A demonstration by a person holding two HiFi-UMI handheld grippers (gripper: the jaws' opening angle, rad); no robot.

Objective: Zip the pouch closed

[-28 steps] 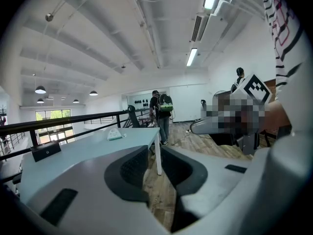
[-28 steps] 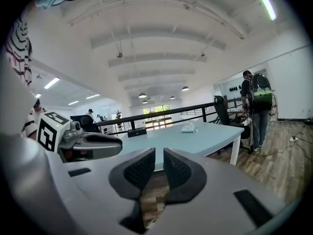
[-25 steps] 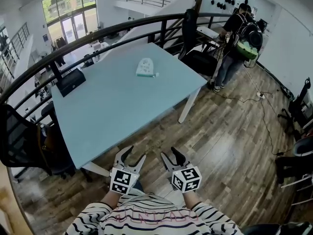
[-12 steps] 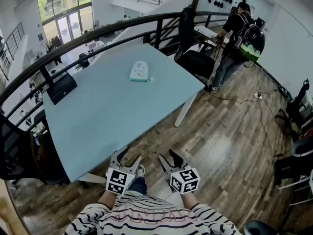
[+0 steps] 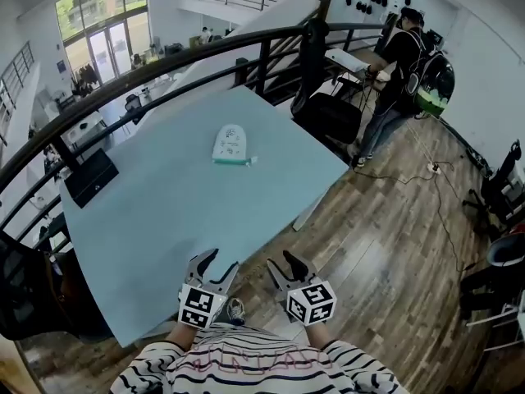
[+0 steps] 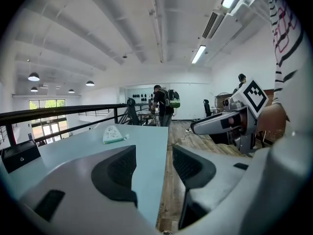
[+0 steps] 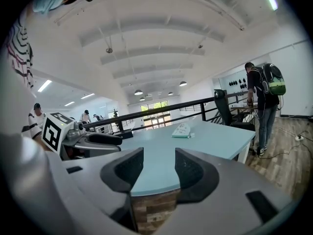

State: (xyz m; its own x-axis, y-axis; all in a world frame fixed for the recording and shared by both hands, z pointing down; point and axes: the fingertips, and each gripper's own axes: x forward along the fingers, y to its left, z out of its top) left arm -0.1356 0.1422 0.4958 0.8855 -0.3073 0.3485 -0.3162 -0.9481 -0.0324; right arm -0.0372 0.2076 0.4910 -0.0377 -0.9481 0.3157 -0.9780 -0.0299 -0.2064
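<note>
**Beside a pale blue table: two empty grippers, pouch far off**

Head view: at 6 o'clock, striped sleeves hold the left gripper [image 5: 221,263] and the right gripper [image 5: 283,263] side by side. Each has a checkered marker cube and curved grey jaws. They hang over the near edge of the table [image 5: 164,212], a smooth, matte blue-green slab that fills the centre and runs out toward 9 o'clock. The pouch [image 5: 230,144] is a flat, rounded, pale shape with a teal edge. It lies on the table toward 12 o'clock, well apart from both grippers and too small to show its zip. A boxy black case [image 5: 90,177] sits at 9 o'clock. Glossy wood planks [image 5: 385,245] cover the floor at 3 o'clock.

Left gripper view: the ribbed black pads stand moderately apart with nothing between them. The pouch [image 6: 113,134] lies at 10 o'clock.

Right gripper view: these jaws also stand moderately apart and empty. The pouch [image 7: 182,129] lies at 1 o'clock on the tabletop.
</note>
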